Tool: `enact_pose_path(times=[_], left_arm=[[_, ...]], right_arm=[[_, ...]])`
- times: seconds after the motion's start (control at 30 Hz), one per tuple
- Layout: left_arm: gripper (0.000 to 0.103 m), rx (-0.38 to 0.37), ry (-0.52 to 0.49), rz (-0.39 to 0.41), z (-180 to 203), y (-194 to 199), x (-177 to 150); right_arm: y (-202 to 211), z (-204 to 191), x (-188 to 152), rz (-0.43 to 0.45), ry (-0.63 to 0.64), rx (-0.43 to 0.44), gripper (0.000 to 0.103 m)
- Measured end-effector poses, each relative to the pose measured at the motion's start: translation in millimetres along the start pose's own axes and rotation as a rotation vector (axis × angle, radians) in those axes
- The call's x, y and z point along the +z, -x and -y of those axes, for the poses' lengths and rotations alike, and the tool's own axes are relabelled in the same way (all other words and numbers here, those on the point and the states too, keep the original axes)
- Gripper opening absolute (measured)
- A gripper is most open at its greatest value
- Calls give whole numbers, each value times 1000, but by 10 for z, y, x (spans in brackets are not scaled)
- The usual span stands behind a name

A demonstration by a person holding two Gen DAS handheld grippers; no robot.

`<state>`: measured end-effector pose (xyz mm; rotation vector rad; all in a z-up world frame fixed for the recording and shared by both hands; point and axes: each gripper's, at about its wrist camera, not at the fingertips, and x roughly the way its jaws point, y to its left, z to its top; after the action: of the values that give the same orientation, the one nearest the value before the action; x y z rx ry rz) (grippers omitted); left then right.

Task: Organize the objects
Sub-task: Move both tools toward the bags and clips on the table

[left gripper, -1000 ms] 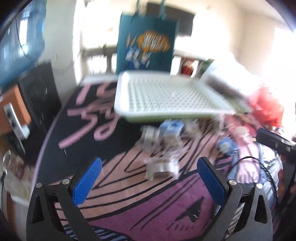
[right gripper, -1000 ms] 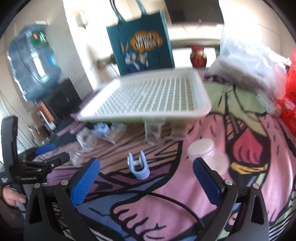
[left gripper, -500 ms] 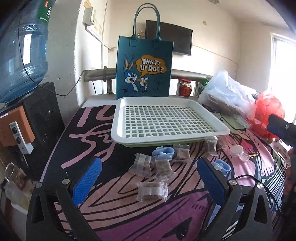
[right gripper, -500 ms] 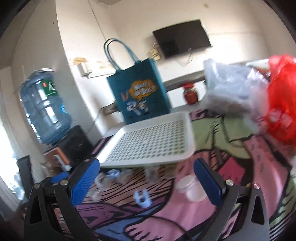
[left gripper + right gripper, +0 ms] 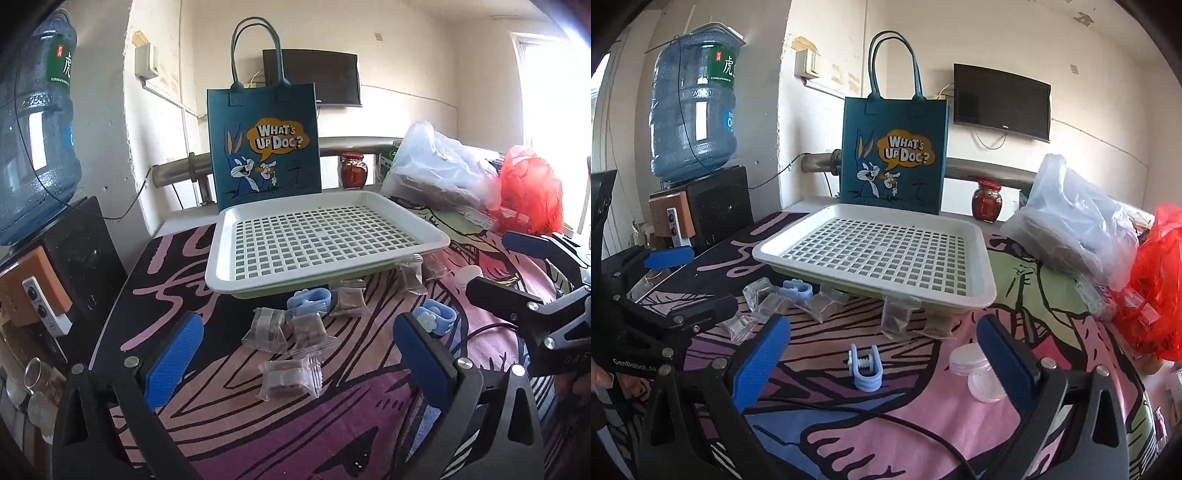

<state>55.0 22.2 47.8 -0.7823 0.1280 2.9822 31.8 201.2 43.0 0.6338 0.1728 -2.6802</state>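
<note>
Both the left gripper (image 5: 297,360) and right gripper (image 5: 882,354) are spread wide, holding nothing. Snack packets (image 5: 290,378), blue clips (image 5: 865,367) and a small jar (image 5: 975,371) lie on the cloth before the tray (image 5: 424,229), which holds nothing; by my judgement, all sorting remains

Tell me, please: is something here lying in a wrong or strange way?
Yes. The white tray does not sit flat: its near edge rests on clear snack packets, so it looks tilted. More packets and blue clips lie scattered on the cloth; nothing lies in the tray. Both grippers hold nothing, jaws open.
</note>
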Motion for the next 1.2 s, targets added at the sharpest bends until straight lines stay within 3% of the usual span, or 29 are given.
enact_pose_path(times=[0.27,0.6,1.2], left_arm=[[103,-11,-5,43,14,81,-2],[103,-18,10,41,0,89,-8],[103,-31,73,-50,-99,-34,-47]], right_arm=[[5,13,-18,-10,-16,34,103],[-30,24,-28,-45,-39,46,103],[-160,97,-56,-123,-83,56,103]])
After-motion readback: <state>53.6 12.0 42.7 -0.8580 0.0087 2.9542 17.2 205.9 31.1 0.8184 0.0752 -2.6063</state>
